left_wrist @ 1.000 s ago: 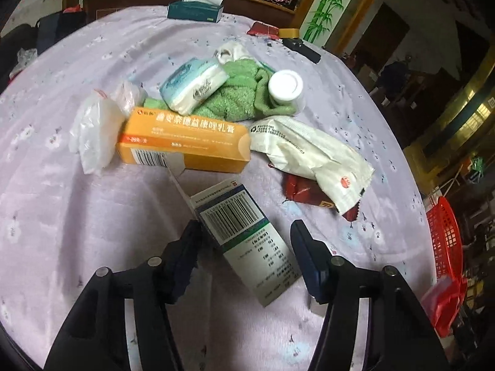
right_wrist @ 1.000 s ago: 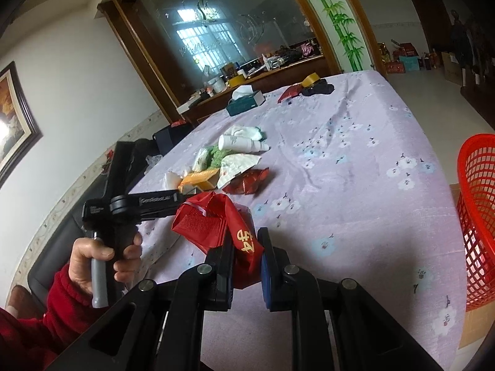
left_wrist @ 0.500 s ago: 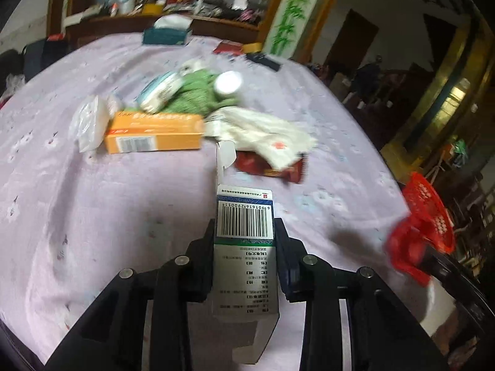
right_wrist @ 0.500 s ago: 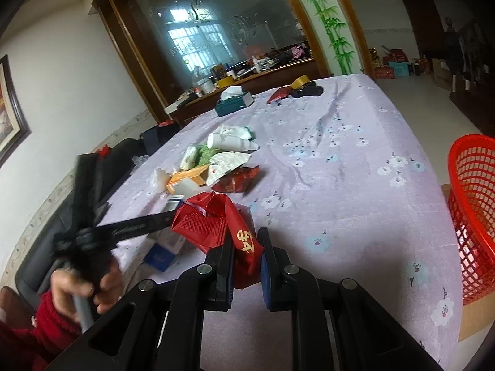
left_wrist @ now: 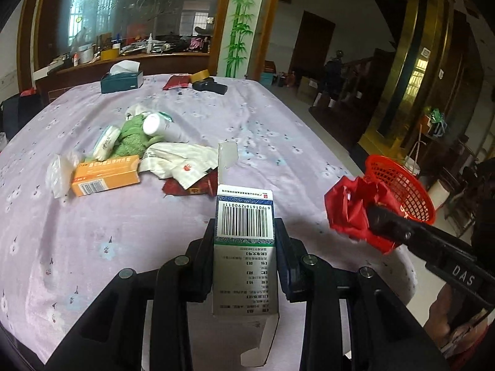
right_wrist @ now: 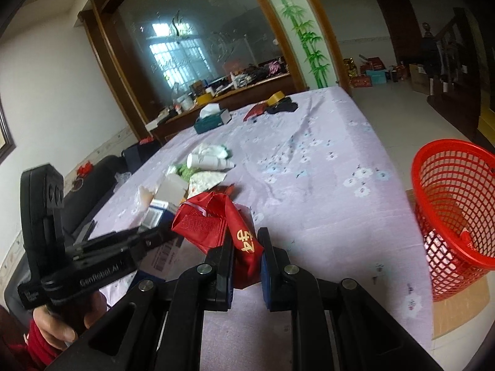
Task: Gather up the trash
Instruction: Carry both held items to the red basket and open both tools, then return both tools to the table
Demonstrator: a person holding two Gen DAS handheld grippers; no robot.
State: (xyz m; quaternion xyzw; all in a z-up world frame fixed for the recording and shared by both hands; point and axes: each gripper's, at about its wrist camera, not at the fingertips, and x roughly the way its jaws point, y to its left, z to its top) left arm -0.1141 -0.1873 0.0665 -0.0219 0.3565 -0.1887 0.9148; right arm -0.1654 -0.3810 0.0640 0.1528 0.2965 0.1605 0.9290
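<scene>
Two grippers are each clamped on a piece of trash above a table draped in a soft lilac cloth printed with small flowers. The left gripper pinches a stiff cardboard carton by its long sides, barcode panel facing up, its end flaps hanging open at both ends; the carton is lifted clear of the cloth. The right gripper, jaws narrow, squeezes a crumpled red bag of woven, mesh-like fabric with a gold character on one fold; in the left wrist view that bag hangs in front of the basket.

On the floor beyond the table's right edge stands a round red basket of open plastic lattice, with something pale at its bottom.

Several things lie clustered on the cloth past the carton: an orange rectangular box, a creased white foil wrapper lying over a dark red wrapper, a fuzzy green cloth, a white cylindrical bottle on its side, a tissue packet and a clear plastic bag. Farther back sit a teal tissue box and a roll of tape.

A hand in a red sleeve grips the left gripper's handle.
</scene>
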